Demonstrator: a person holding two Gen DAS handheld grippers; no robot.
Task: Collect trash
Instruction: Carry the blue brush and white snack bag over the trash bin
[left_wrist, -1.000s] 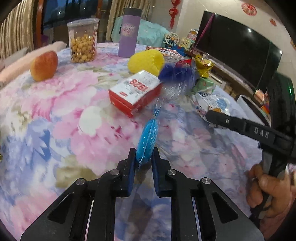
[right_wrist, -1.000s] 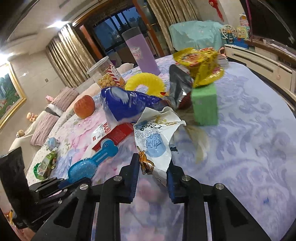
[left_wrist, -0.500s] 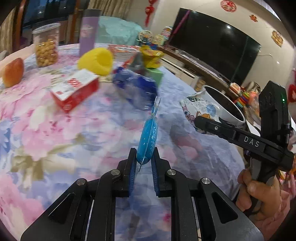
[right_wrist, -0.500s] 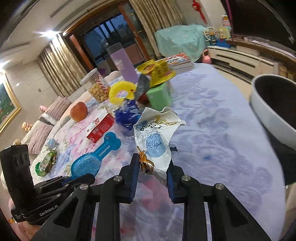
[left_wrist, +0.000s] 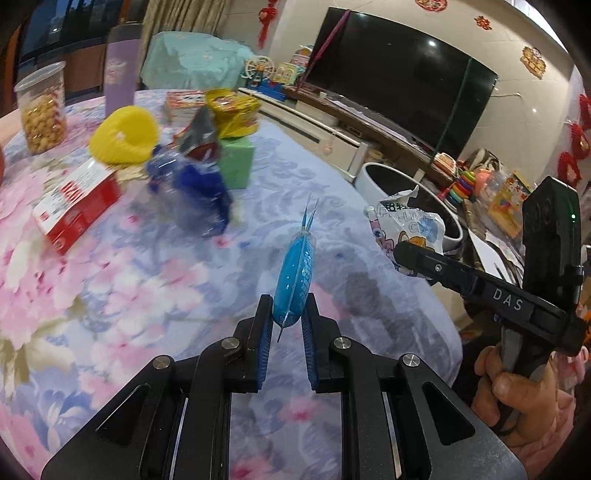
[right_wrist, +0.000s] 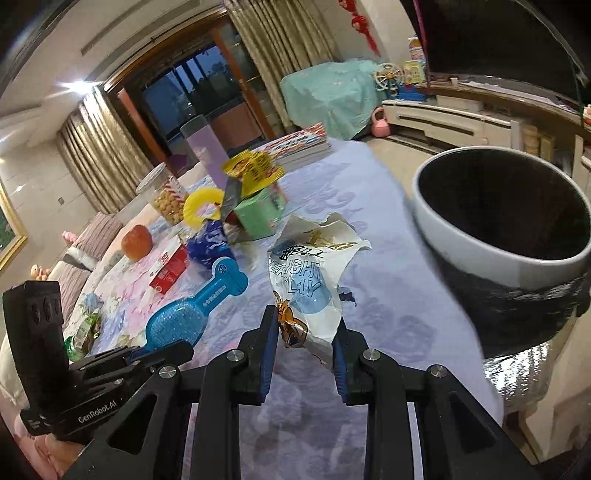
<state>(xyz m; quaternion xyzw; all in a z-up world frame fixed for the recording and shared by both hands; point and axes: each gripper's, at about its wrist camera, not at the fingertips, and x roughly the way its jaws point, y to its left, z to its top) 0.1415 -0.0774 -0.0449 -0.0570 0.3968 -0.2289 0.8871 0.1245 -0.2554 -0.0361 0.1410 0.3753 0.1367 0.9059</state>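
My left gripper (left_wrist: 287, 321) is shut on a blue plastic brush-shaped package (left_wrist: 295, 269), held edge-on above the table; it also shows in the right wrist view (right_wrist: 192, 314). My right gripper (right_wrist: 304, 332) is shut on a crumpled white snack bag (right_wrist: 314, 273), held above the table's right edge; the bag also shows in the left wrist view (left_wrist: 406, 229). A white-rimmed trash bin (right_wrist: 509, 236) with a dark inside stands just off the table, to the right of the bag; it also shows in the left wrist view (left_wrist: 388, 181).
On the flowered tablecloth (left_wrist: 110, 280) lie a red-white box (left_wrist: 74, 206), a crushed blue bottle (left_wrist: 192, 192), a green box (left_wrist: 236, 162), a yellow wrapper (left_wrist: 232, 110), a yellow ring (left_wrist: 122, 136), a purple tumbler (left_wrist: 120, 66) and a snack jar (left_wrist: 40, 107). An apple (right_wrist: 136, 240) sits farther left.
Both grippers have swung right with their loads toward the table's edge. The bin has come much closer and larger in the right wrist view.
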